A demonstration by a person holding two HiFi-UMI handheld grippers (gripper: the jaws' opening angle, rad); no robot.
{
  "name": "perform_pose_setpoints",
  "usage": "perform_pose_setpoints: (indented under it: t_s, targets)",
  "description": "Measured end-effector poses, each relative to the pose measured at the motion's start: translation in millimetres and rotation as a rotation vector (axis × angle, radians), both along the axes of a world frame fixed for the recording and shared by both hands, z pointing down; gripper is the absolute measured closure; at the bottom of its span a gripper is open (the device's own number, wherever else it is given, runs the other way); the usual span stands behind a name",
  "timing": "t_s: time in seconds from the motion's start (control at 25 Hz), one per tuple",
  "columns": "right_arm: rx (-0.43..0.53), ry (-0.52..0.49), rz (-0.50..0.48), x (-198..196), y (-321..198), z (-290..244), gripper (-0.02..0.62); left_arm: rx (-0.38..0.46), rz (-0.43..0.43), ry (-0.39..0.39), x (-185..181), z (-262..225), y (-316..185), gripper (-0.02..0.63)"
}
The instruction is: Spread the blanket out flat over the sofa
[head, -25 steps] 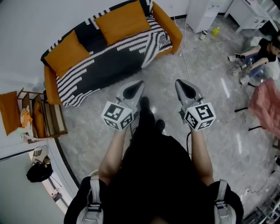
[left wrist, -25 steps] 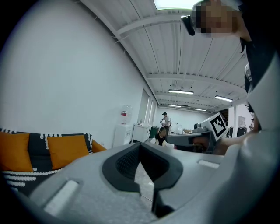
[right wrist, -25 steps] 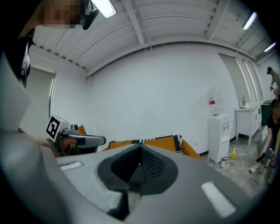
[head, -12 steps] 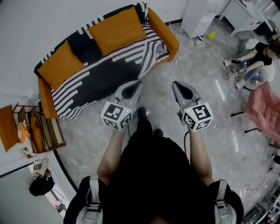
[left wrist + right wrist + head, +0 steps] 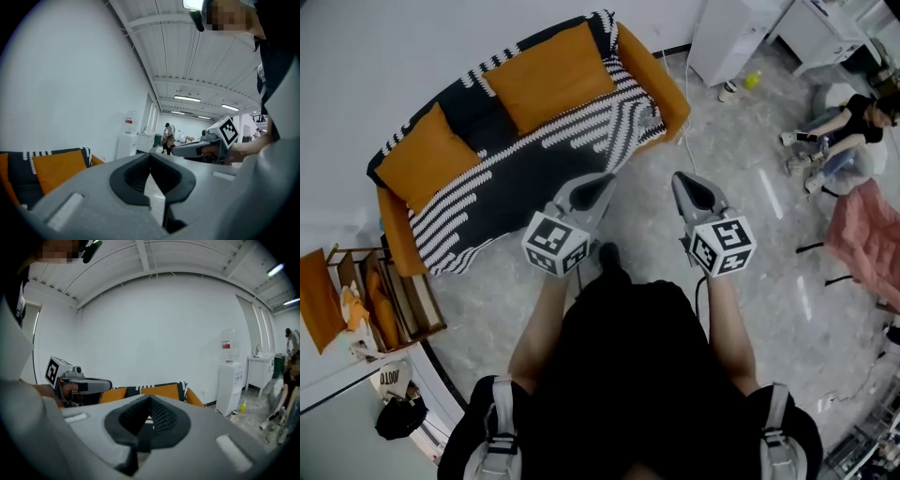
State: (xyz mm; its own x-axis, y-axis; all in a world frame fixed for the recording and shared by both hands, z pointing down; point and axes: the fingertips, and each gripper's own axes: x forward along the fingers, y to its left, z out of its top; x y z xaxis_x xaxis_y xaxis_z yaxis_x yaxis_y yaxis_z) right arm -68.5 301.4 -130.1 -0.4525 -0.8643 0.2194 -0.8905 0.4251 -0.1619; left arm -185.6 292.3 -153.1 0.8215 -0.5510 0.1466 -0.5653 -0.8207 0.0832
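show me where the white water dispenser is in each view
Head view: water dispenser at the top edge, right of centre, seen from above.
Left gripper view: dispenser left of centre, against the wall.
Right gripper view: dispenser at the right, against the wall.
Shared landmark: the orange sofa, whose end lies nearest it.

White walls [image 5: 412, 56], grey marbled floor [image 5: 741, 187], wooden rack [image 5: 417, 305].

Grey left tongs [image 5: 602, 178], right tongs [image 5: 680, 177]; black clothes [image 5: 628, 375].
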Motion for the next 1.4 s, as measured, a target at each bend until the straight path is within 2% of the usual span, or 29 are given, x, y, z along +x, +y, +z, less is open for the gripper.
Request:
perform_pose_setpoints:
  t_s: [0.16,0.52,0.84,1.16,1.4]
  targets:
    - [-0.027,-0.021,0.013,-6.3,-21.5,8.6,0.591,-0.014,0.023,0.004,-1.7,3.0,-23.0,0.595]
    - [-0.055,0.024,-0.032,-18.5,-76.7,23.6,0.592,-0.047,0.012,-0.006,-4.9,9.8,-75.1,0.595]
    - [-0.098,0.086,-0.116,-2.1,-172.1,52.0,0.591,-0.066,-0.071,-0.017,7.3,18.9,-148.4,0.595]
    - [-0.212,0.162,-0.23,19.1,-273.5,95.7,0.592,-0.12,-0.175,-0.035,27.0,24.2,-234.1,0.595]
    - [-0.255,0.197,-0.307,35.4,-338.0,129.4,0.592,-0.166,-0.242,-0.055,47.1,43.6,-286.9,0.595]
